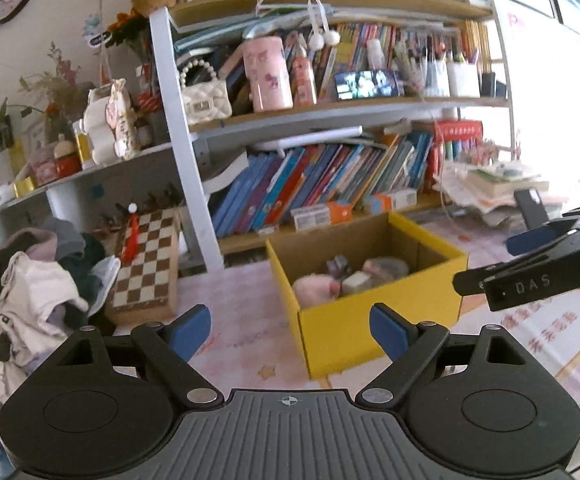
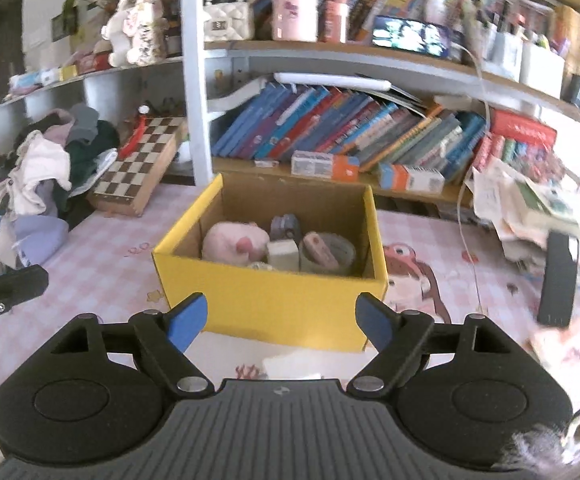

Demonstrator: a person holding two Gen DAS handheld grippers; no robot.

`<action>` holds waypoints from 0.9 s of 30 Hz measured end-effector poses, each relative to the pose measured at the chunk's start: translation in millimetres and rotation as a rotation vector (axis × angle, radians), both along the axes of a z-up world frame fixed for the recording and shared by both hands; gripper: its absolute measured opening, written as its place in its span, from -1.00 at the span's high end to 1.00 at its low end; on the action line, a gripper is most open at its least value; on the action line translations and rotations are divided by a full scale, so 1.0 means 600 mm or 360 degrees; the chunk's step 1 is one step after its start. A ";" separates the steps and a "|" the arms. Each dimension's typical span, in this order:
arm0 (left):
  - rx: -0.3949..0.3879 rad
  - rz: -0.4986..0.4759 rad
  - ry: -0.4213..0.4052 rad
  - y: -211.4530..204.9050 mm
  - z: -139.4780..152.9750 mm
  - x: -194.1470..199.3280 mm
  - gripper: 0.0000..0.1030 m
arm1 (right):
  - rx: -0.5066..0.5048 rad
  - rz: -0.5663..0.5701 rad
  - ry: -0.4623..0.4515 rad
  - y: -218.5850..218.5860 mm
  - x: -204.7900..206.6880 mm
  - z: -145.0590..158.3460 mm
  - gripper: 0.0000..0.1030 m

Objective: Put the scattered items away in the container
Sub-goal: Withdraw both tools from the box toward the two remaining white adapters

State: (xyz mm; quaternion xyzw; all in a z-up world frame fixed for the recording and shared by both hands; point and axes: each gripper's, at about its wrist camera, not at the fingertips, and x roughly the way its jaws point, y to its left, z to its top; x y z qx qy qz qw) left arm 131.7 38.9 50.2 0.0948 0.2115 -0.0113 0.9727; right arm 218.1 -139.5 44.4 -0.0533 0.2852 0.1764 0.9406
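Chessboard (image 2: 141, 160) leans at far left beside a clothes pile (image 2: 45, 168). Left gripper (image 1: 290, 330) stands with fingers spread wide, empty. Yellow box (image 2: 273, 300) sits mid-table, holding a pink plush toy (image 2: 233, 242), a pale block (image 2: 283, 254), a tape roll (image 2: 328, 254) and a small grey item, unclear. Right gripper (image 2: 277, 322), just near of the box, likewise spread and empty. Bookshelf (image 2: 330, 128) stands beyond.

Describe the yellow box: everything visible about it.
The yellow box looks like cardboard, yellow outside and plain brown inside, open-topped with no lid in sight. It sits upright on the pink checked tablecloth, in front of the bookshelf. Inside lie a pink plush toy, a tape roll and a few smaller items. Neither gripper touches it.
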 end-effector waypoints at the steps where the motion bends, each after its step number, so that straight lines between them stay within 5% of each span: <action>1: 0.0002 -0.0011 0.0009 -0.001 -0.006 -0.002 -0.73 | -0.0014 -0.0011 0.0014 0.001 -0.005 -0.011 -0.56; 17: -0.0065 -0.0101 0.0200 -0.045 -0.104 -0.018 -0.73 | -0.0019 -0.0159 0.0086 -0.026 -0.087 -0.108 -0.61; 27: -0.0097 -0.0129 0.0304 -0.049 -0.136 -0.019 -0.73 | -0.0157 -0.0020 0.0216 -0.004 -0.085 -0.151 -0.62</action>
